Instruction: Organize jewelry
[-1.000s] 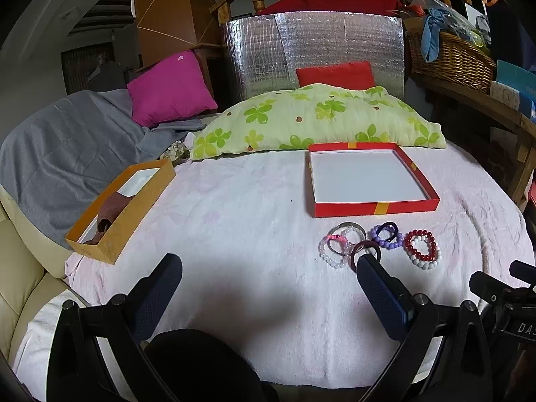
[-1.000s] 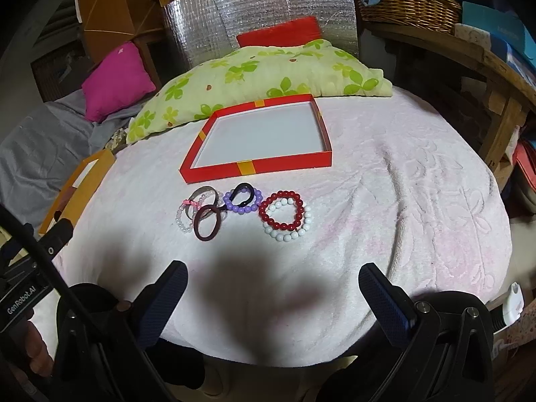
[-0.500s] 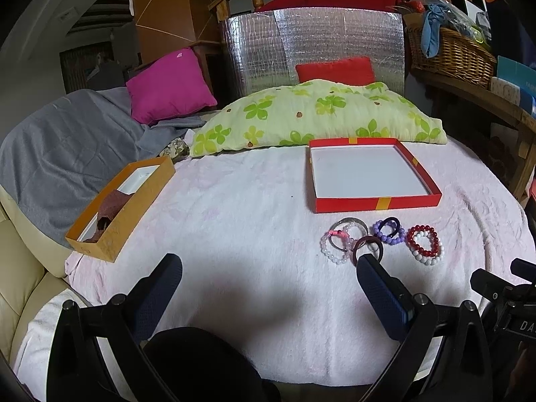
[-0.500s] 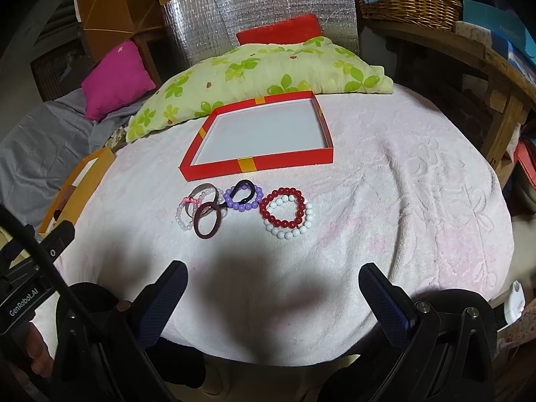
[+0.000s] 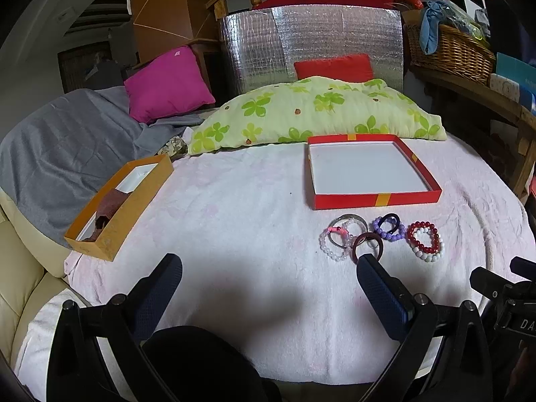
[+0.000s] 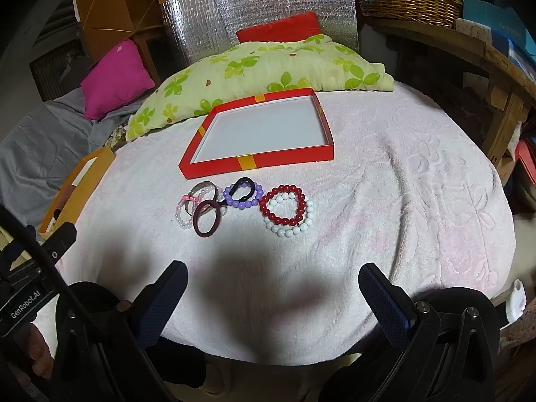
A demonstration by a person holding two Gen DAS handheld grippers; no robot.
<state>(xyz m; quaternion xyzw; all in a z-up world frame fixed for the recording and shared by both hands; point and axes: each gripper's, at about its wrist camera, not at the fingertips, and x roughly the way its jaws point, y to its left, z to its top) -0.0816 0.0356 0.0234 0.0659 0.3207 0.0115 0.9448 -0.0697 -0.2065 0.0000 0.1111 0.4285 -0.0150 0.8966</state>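
1. left gripper point(image 5: 268, 274) jaws spread wide, holding nothing; hovers over the pink cloth point(image 5: 234, 234) at the near edge of the table, tips off the surface as far as i can tell.
2. right gripper point(image 6: 273, 283) also wide apart, nothing between the fingers; hovers low at 6 o'clock of the jewelry, well short of it.
3. jewelry sits in a loose row on the cloth just at 6 o'clock of the red box point(image 6: 258, 162); none inside yet.
4. from 9 to 3 o'clock in the right view: clear bead bracelet point(image 6: 181, 214) with a pink tie, overlapped by a grey bangle point(image 6: 197, 188); maroon hair tie point(image 6: 207, 219) touching them; purple bead bracelet point(image 6: 243, 201) with a black hair tie point(image 6: 244, 187) lying on it; red bead bracelet point(image 6: 283, 206) lying over a white bead bracelet point(image 6: 289, 226).
5. red box inside looks white and bare; orange box point(image 5: 117, 207) at 9 o'clock of the table holds some brownish thing, can't tell what.
6. change from a second ago: very little; in both views the box and jewelry sit slightly lower in frame, so both grippers have shifted a bit; jaws same width, jewelry not moved.
7. meaning: task looks barely begun; this reads as the approach before a first pick; red-and-white pair is nearest the right gripper, likely first; overlapped pieces may drag each other.
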